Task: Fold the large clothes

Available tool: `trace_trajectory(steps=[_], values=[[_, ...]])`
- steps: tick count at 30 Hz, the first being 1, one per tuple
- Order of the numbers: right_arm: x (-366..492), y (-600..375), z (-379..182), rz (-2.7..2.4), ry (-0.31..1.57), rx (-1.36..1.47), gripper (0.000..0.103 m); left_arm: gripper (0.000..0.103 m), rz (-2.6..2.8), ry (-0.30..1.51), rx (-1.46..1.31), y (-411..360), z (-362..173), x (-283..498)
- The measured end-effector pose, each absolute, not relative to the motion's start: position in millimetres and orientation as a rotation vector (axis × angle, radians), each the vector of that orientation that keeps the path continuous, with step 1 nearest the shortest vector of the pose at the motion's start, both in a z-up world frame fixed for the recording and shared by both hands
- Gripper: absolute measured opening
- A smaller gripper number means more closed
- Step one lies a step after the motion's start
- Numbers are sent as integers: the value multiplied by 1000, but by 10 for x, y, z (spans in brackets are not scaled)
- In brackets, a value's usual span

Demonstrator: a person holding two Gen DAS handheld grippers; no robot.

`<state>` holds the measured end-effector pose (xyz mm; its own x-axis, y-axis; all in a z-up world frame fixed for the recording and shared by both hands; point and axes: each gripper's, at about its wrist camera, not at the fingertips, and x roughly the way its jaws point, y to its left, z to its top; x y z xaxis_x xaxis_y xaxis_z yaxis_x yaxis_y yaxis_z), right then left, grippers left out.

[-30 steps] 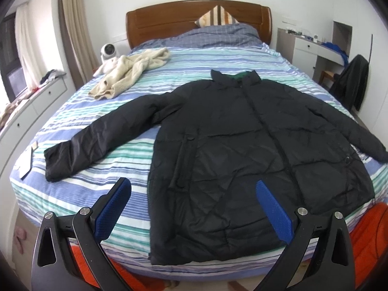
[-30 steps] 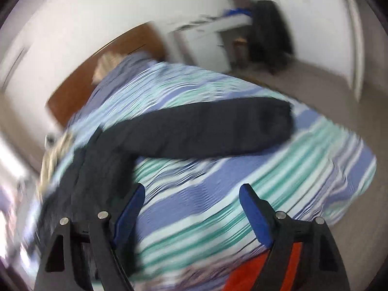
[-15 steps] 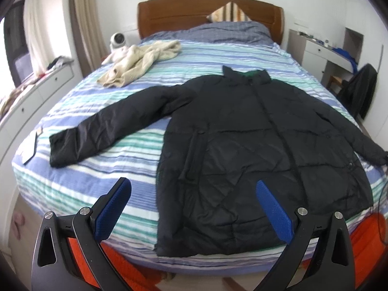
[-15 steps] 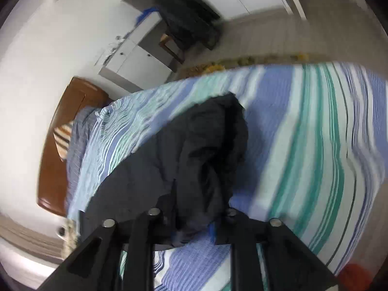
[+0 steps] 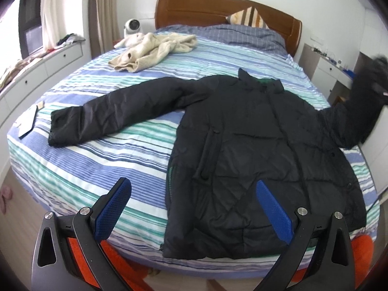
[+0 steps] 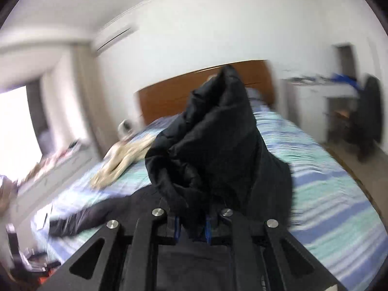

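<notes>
On the striped bed [image 5: 97, 169], the right gripper [image 6: 191, 228] pinches the black jacket's [image 5: 254, 150] right sleeve cuff [image 6: 213, 145], best carried flat across the chest, while the left gripper [image 5: 194, 208], jaws spread, hovers near the hem.

Striped bed [image 5: 101, 169] under black jacket [image 5: 254, 150], cream garment [image 5: 155, 51], pillow [image 5: 247, 18].

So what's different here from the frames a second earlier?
The right tongs closed on the cuff of the black quilted jacket's sleeve and lifted it off the striped bed. Unchanged: the left tongs are open and empty, the other sleeve flat, the cream garment untouched.
</notes>
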<state>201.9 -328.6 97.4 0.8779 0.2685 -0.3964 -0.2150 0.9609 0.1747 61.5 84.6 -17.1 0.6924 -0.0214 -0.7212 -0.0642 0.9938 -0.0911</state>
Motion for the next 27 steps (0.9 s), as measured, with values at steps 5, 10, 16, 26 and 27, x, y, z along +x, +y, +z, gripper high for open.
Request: trace_trajectory(steps=[5,10,16,26,27], values=[[2200,-2328,206,418,588,70,22,102,53,831,-87,931,-306,586],[2222,-1907,-594,539,821,167,97,102,27,849,-78,901,-393,584],[1677,-2249,-463,544,753,222,97,102,-188,887,-130,590,-429,977],[1065,-3184,-259,428,687,300,97,16,-274,1075,33,-390,-955,2435],[1037,-3268,-221,400,679,291,97,10,-265,1024,53,-405,-814,2530]])
